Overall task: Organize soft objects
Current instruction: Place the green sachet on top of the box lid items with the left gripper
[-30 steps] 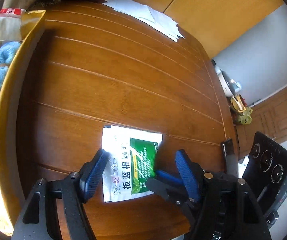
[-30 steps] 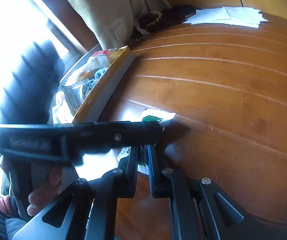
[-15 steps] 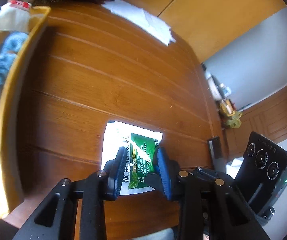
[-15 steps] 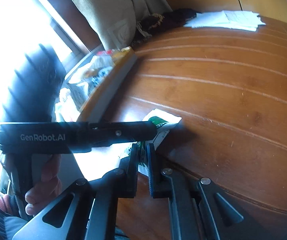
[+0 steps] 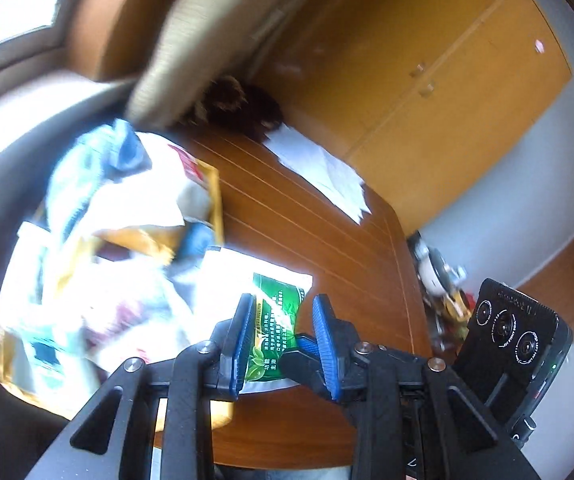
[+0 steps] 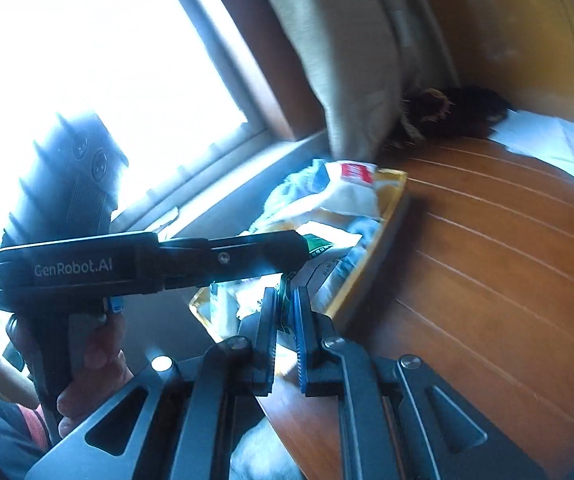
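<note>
The green-and-white sachet (image 5: 275,320) hangs in the air over the near edge of the counter (image 5: 327,240), just beside the yellow tray (image 5: 217,196), gripped by both tongs at once. The left tongs (image 5: 283,344) have just been closing and now pinch its lower printed part between the blue pads (image 5: 323,336), while the right tongs (image 6: 285,320) are clenched almost fully on a thin edge of the same packet. It looks light and limp, a flat foil or plastic pouch of loose contents, so it should sag and fold wherever it is not supported; its glossy skin is probably slippery. The sealed flat margins seem the best place to hold, since a pinch across the filled middle could let the contents shift and the packet slide out. Two holds keep it spread and level, which seems sensible for laying it down flat. The tray sits at the counter's window side and is already heaped with crumpled bags, wrappers and some blue cloth (image 5: 127,152), blurred here, so single items cannot be told apart. Little bare space shows inside, and the sachet would likely have to rest on top of the pile.
</note>
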